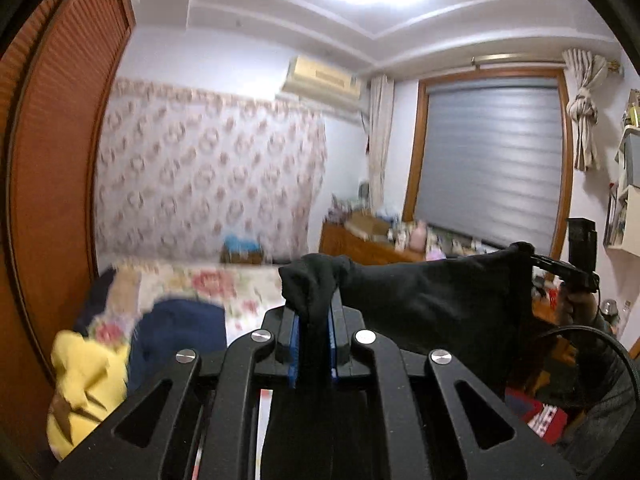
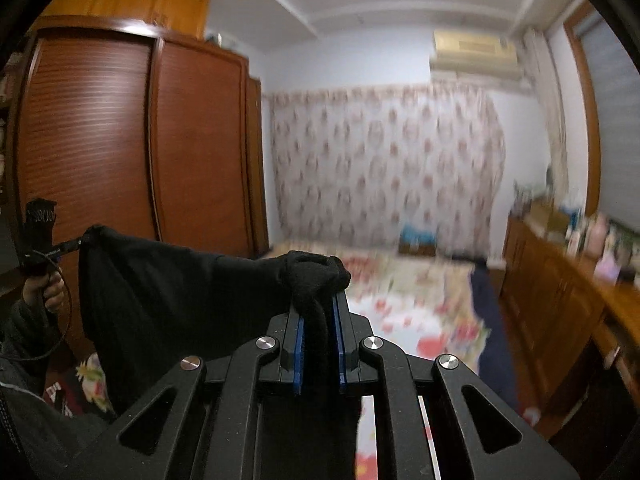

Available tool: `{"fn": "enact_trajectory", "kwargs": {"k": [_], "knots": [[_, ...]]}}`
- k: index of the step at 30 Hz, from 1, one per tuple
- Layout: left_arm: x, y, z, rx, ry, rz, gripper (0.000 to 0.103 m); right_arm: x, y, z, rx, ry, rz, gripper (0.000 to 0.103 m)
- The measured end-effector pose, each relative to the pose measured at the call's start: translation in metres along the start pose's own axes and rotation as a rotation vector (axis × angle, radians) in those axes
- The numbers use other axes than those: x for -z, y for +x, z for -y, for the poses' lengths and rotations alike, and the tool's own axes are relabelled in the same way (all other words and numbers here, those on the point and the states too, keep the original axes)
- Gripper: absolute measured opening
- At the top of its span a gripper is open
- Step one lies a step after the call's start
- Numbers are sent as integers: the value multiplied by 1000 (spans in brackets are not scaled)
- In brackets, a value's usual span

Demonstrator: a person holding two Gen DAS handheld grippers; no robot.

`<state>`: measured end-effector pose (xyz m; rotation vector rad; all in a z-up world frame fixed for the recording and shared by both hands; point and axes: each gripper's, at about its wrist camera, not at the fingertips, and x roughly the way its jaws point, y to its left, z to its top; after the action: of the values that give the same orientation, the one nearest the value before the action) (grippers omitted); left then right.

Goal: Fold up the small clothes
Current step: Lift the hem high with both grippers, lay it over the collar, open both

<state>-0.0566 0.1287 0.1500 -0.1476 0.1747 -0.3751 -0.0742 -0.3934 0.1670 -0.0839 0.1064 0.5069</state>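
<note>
A black garment (image 1: 432, 300) hangs stretched in the air between both grippers, high above the bed. My left gripper (image 1: 314, 312) is shut on one bunched corner of it, blue pads pressing the cloth. In the right wrist view my right gripper (image 2: 319, 316) is shut on the other bunched corner, and the black garment (image 2: 172, 292) spreads leftward to the other gripper. The right gripper (image 1: 532, 258) also shows at the far right of the left wrist view, held by a hand (image 1: 580, 304). The left gripper (image 2: 82, 242) appears at the left of the right wrist view.
Below lies a bed with a floral sheet (image 1: 224, 284), bearing a yellow garment (image 1: 88, 384) and a dark blue garment (image 1: 180, 336). A wooden wardrobe (image 2: 160, 152) stands at the left, a wooden dresser (image 2: 560, 280) with clutter at the right, and a window with a blind (image 1: 492, 160).
</note>
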Motion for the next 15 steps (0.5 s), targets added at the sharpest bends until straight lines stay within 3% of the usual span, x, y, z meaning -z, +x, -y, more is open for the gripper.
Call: {"fn": "enact_trajectory", "kwargs": {"k": [9, 15], "knots": [[-41, -31, 11, 4, 42, 157, 11, -61, -71, -19, 68, -117, 141, 12], [-55, -31, 13, 2, 53, 182, 11, -77, -95, -27, 86, -129, 182, 12]]}}
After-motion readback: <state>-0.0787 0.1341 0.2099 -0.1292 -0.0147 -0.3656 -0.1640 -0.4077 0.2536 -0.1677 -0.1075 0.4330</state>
